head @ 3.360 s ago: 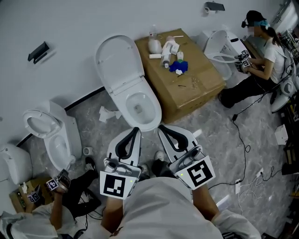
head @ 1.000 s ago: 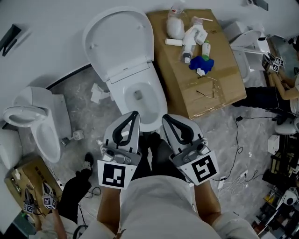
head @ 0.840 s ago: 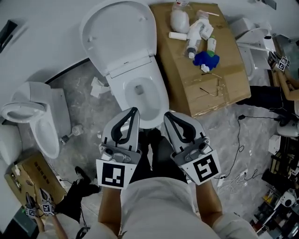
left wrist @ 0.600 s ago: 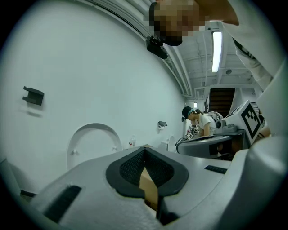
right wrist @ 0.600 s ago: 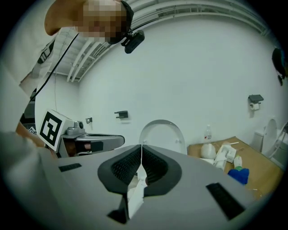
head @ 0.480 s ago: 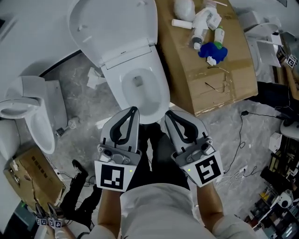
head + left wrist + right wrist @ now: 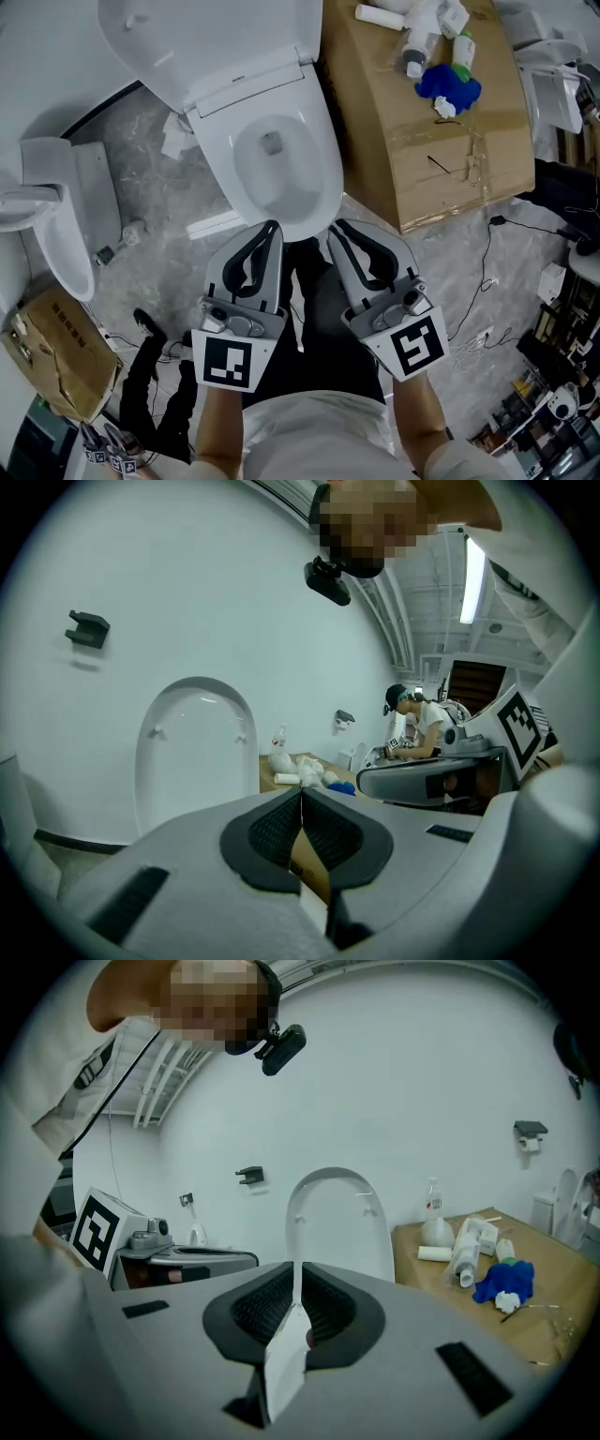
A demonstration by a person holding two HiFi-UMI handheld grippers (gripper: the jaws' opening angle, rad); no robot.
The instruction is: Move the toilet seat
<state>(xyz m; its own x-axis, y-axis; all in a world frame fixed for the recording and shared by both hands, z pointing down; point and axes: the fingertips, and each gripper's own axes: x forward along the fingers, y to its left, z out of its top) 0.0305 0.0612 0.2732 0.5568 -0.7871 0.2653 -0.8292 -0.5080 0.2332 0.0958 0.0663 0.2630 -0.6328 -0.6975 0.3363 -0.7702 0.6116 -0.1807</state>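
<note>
Hovering just short of the bowl (image 7: 323, 178), left tongs (image 7: 274, 225) and right tongs (image 7: 333, 227) both closed tight, holding nothing; toilet seat (image 7: 216, 37) standing upright, untouched.

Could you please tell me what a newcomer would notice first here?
The white toilet, lid raised, fills the head view's upper middle. Just below, the left gripper and right gripper point toward it, both shut and empty. A cardboard box with bottles and a blue cloth stands to its right.
</note>
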